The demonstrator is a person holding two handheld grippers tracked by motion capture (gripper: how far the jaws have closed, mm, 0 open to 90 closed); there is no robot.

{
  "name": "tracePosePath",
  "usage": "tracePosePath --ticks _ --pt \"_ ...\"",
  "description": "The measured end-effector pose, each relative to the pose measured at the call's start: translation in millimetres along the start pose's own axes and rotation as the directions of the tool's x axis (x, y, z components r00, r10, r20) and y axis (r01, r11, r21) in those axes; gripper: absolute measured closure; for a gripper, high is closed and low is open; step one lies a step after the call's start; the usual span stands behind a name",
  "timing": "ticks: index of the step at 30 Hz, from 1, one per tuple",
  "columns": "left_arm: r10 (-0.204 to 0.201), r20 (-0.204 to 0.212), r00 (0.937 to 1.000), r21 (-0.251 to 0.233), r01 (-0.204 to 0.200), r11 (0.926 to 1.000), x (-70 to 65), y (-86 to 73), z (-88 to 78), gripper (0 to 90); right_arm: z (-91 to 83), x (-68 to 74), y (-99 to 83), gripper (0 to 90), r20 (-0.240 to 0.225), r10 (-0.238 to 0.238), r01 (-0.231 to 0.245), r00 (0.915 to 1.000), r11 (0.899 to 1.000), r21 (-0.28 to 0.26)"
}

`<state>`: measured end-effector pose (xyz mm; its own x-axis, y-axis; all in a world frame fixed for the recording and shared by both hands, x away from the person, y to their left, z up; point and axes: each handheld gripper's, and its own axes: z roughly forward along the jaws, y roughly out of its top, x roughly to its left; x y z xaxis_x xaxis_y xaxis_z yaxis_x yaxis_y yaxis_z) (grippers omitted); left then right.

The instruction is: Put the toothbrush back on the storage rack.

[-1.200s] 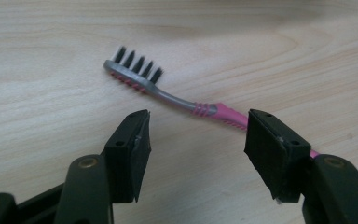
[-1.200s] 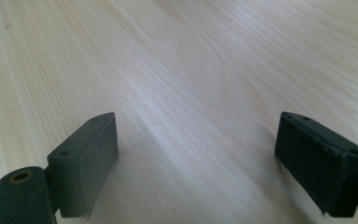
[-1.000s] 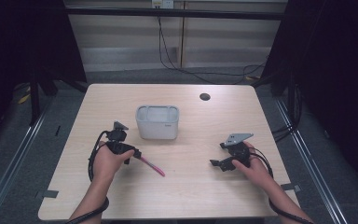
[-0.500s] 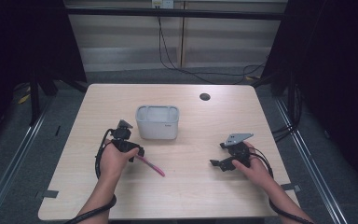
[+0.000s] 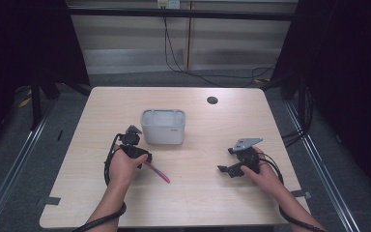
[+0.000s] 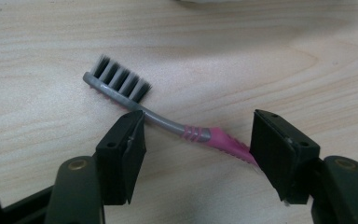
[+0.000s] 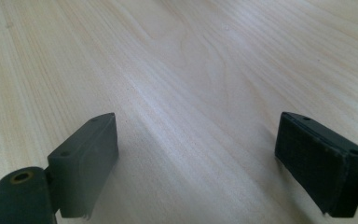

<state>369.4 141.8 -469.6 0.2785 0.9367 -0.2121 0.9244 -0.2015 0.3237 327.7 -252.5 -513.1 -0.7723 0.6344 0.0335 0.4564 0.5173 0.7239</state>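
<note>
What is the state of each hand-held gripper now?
Left hand-held gripper: open, jaws just widened, astride the toothbrush lying on the table, not gripping it.
Right hand-held gripper: open, nothing between its jaws.

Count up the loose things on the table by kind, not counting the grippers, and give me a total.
Toothbrush, pink and grey: 1
White container: 1
Total: 2

the table [image 5: 125,203] is evenly lit from above; the frame's left and right edges fall into darkness. both gripper views are sharp at centre, with soft shadows along the bottom.
</note>
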Motion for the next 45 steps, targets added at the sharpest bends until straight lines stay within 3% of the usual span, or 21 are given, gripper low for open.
tracePosePath --ticks 14,16,24,35,45 --pt "-0.014 0.011 0.9998 0.004 0.014 0.9999 -2.0 -1.1 2.8 35.1 -0.1 -0.2 -0.1 13.0 0.000 0.001 -0.001 1.0000 1.000 -0.002" --pt "0.002 0.001 1.0000 0.005 -0.002 1.0000 -1.8 -0.8 2.8 35.5 -0.1 -0.2 -0.1 12.9 -0.001 0.000 0.000 1.0000 1.000 -0.002" --pt "0.003 -0.010 0.9999 0.025 -0.003 0.9997 -2.0 -0.8 1.6 40.2 -0.3 -0.3 -0.3 13.0 -0.003 -0.001 0.001 1.0000 1.000 -0.002" --pt "-0.012 -0.007 0.9999 0.075 0.013 0.9971 -3.4 -1.2 -0.7 58.7 -0.3 -0.3 -0.3 13.0 -0.003 -0.001 0.001 1.0000 1.000 -0.002" --pt "-0.080 0.012 0.9967 0.094 0.078 0.9925 0.3 -1.0 -0.8 72.6 -0.3 -0.3 -0.3 13.0 -0.003 -0.001 0.001 1.0000 1.000 -0.002"
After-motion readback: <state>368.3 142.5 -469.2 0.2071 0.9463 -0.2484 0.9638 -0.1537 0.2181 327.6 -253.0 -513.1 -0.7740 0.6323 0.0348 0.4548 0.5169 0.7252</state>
